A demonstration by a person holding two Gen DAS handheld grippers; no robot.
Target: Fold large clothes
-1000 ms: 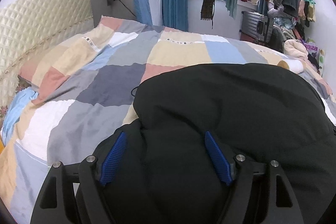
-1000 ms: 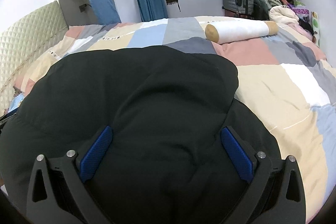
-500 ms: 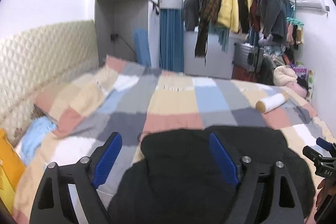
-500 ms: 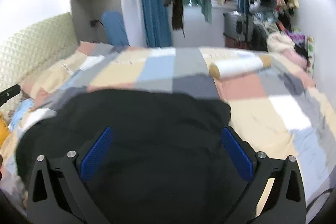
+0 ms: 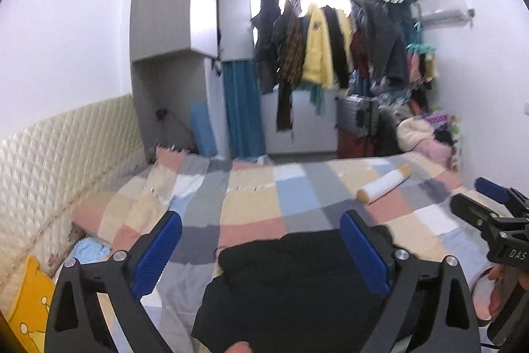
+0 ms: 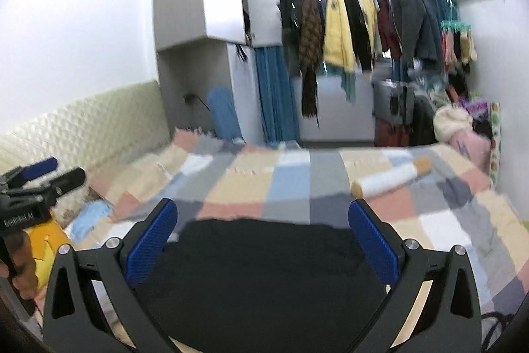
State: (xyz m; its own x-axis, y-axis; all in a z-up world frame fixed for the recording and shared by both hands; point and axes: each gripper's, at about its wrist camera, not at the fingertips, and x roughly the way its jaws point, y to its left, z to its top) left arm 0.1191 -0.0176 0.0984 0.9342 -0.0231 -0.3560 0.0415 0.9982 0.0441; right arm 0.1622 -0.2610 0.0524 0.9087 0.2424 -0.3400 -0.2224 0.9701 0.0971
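A black folded garment [image 5: 297, 283] lies on the patchwork quilt of the bed [image 5: 251, 204]; it also shows in the right wrist view [image 6: 261, 270]. My left gripper [image 5: 261, 250] is open and empty, raised above and behind the garment. My right gripper [image 6: 263, 240] is open and empty, also raised back from it. The right gripper shows at the right edge of the left wrist view [image 5: 496, 220]. The left gripper shows at the left edge of the right wrist view [image 6: 33, 184].
A white roll with tan ends [image 5: 383, 187] lies on the far right of the bed. A quilted headboard [image 5: 56, 154] runs along the left. A rack of hanging clothes [image 5: 330, 45] and a pile of clothes [image 5: 423, 134] stand beyond the bed.
Both grippers have lifted up and pulled back from the black garment, which now looks small and low in both views. The garment stays on the bed.
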